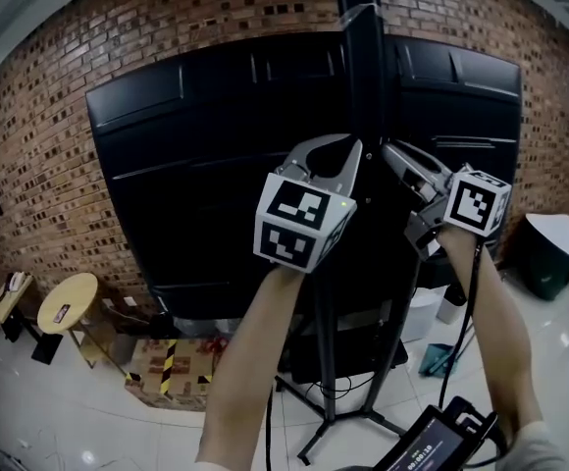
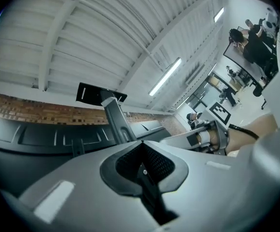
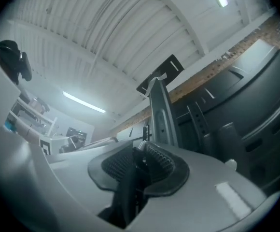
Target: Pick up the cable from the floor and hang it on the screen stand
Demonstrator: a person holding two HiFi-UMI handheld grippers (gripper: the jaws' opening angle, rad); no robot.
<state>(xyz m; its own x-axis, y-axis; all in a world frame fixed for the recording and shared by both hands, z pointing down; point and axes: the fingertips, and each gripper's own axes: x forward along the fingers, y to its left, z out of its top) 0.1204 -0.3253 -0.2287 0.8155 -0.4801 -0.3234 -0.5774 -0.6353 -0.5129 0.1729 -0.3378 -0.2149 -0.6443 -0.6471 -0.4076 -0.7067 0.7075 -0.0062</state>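
The black screen shows its back on the screen stand, whose dark post rises in front of a brick wall. Both grippers are raised at the post. My left gripper is just left of it with the tips together. In the left gripper view, the left gripper is shut on a black cable that runs back between the pads. My right gripper is just right of the post. The right gripper view shows the right gripper shut on the cable, with a small metal end at the tips.
The stand's legs spread over the tiled floor below. A yellow round stool and a taped cardboard box sit at the lower left. A dark bin stands at the right. A black lead hangs under my right wrist.
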